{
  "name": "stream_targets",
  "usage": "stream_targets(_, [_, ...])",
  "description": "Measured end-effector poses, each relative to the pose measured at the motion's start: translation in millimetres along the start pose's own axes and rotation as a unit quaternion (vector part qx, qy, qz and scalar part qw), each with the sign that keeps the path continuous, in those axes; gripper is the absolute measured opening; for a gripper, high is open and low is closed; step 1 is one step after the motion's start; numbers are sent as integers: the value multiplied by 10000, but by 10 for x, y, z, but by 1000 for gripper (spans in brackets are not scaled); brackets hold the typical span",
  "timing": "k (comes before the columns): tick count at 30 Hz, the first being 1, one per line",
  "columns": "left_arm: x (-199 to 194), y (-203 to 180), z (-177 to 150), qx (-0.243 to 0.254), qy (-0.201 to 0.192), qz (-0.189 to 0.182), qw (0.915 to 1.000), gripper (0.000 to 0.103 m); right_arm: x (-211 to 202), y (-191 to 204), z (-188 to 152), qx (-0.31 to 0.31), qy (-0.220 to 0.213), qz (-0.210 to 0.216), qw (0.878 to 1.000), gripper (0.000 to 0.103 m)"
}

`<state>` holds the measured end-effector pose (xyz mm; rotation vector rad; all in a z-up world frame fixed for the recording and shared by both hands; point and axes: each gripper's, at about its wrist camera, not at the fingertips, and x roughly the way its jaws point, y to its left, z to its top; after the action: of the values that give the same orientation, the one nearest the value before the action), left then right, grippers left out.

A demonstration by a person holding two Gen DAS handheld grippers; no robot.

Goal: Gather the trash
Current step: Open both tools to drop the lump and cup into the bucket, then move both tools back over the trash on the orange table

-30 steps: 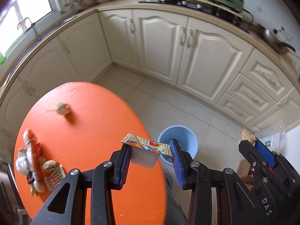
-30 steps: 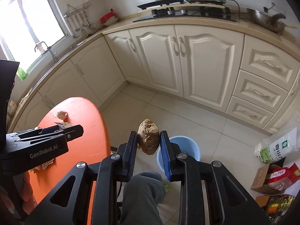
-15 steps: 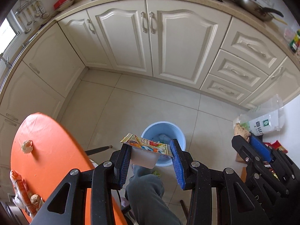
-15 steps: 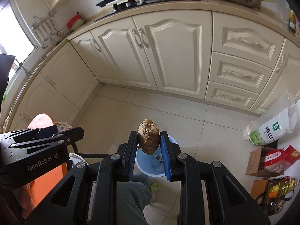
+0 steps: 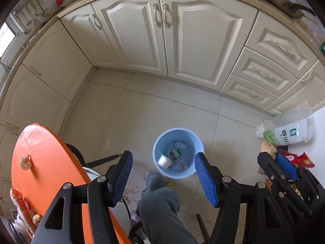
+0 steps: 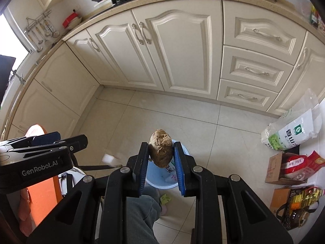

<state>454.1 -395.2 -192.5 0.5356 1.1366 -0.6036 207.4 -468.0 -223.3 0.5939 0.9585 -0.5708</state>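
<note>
The left gripper (image 5: pixel 162 174) hangs over the tiled floor (image 5: pixel 142 122) with its jaws spread wide and nothing between them. Just beyond its blue pads (image 5: pixel 205 180) stands a blue bin (image 5: pixel 157 148), open at the top. Inside it lie a white cup (image 5: pixel 164 162), tipped on its side, a small carton (image 5: pixel 173 154) and some crumpled wrappers (image 5: pixel 180 144).

The right gripper (image 6: pixel 160 158) has its jaws pinching a brown lump (image 6: pixel 160 151), which stands upright between the pads, its top rising above them. In the right wrist view the lump sits in front of the bin, whose rim (image 6: pixel 160 185) shows below and behind it.

At the left an orange tabletop (image 5: pixel 46 166) carries a crumpled paper ball (image 5: pixel 24 162), well apart from a heap of wrappers (image 5: pixel 20 205) and a brown ball (image 5: pixel 37 219) at its near edge. The person's grey-trousered leg (image 5: pixel 160 203) reaches toward the bin. A small yellow-green scrap (image 6: pixel 165 198) lies on the floor just beside the bin. A rice bag (image 6: pixel 292 132) leans by the cabinets (image 6: pixel 182 57) to the right.
</note>
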Motion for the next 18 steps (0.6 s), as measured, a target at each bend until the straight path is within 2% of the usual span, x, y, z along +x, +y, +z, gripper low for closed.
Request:
stream_targets(3, [40, -15, 34, -32, 10, 7, 10000, 60, 22, 5, 3, -9, 26, 7, 10000, 25])
stream_targets(11, [-52, 13, -130, -75, -29, 106, 9999, 60, 26, 100, 6, -127, -22, 138, 9998, 26])
stream_targets(12, [-71, 28, -147, -87, -27, 107, 9999, 60, 20, 112, 7, -109, -19, 166, 9998, 30])
stream_targets(14, [-100, 44, -163, -116, -34, 115, 9999, 57, 22, 113, 33, -24, 75, 152, 9999, 66])
stream_targets(15, [-130, 86, -174, -158, -54, 200, 9997, 59, 28, 109, 53, 23, 101, 60, 9999, 87])
stream_targets(16, [-151, 101, -179, -182, -83, 168, 9997, 59, 25, 88, 65, 109, 68, -115, 9999, 95])
stream_targets(18, [-171, 121, -202, -209, -54, 133, 9997, 59, 8, 32, 70, 273, 3, -117, 9996, 96])
